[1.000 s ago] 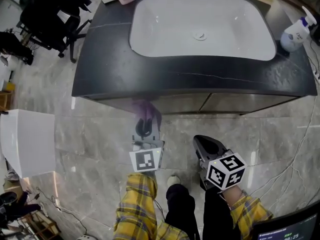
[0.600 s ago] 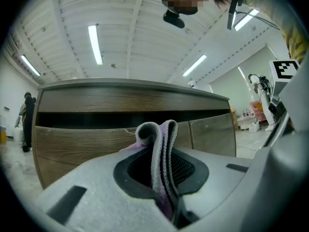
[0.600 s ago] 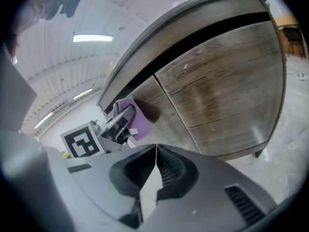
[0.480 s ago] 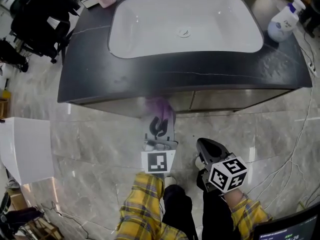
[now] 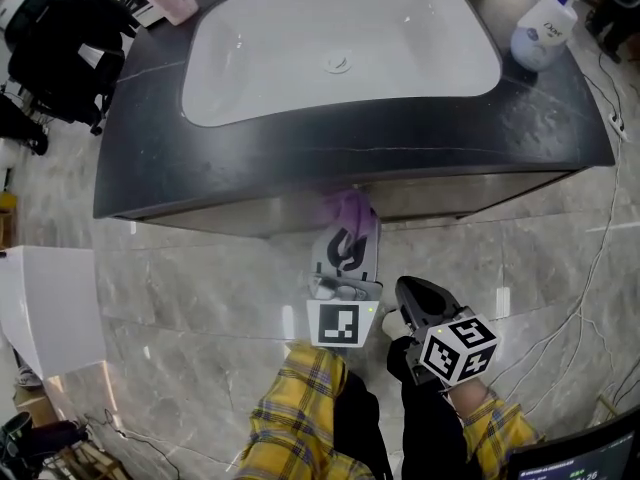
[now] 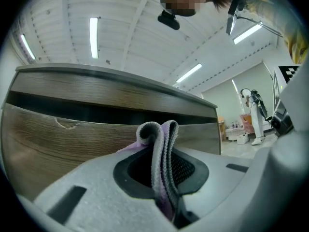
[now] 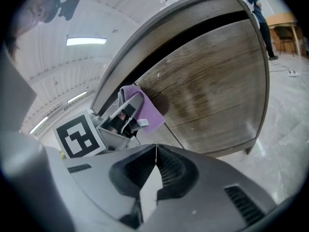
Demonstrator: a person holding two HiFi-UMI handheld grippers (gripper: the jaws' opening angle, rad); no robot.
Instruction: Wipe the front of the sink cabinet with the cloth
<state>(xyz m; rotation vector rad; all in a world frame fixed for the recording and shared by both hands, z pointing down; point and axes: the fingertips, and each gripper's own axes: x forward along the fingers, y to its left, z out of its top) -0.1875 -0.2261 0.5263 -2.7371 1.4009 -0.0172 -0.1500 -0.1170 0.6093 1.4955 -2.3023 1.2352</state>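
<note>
Two grippers in head view: left gripper (image 5: pixel 347 236) holds purple cloth (image 5: pixel 346 208) against sink cabinet (image 5: pixel 455 193) front, mid-width. Left gripper view: jaws clamped on cloth. Right gripper view: right gripper (image 7: pixel 155 154) clenched, empty. Wiping looks partway; extent done unclear.

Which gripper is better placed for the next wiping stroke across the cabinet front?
Left. The left tongs are shut on the cloth, held up at the cabinet front. The right tongs are shut on nothing and hang farther back.
</note>
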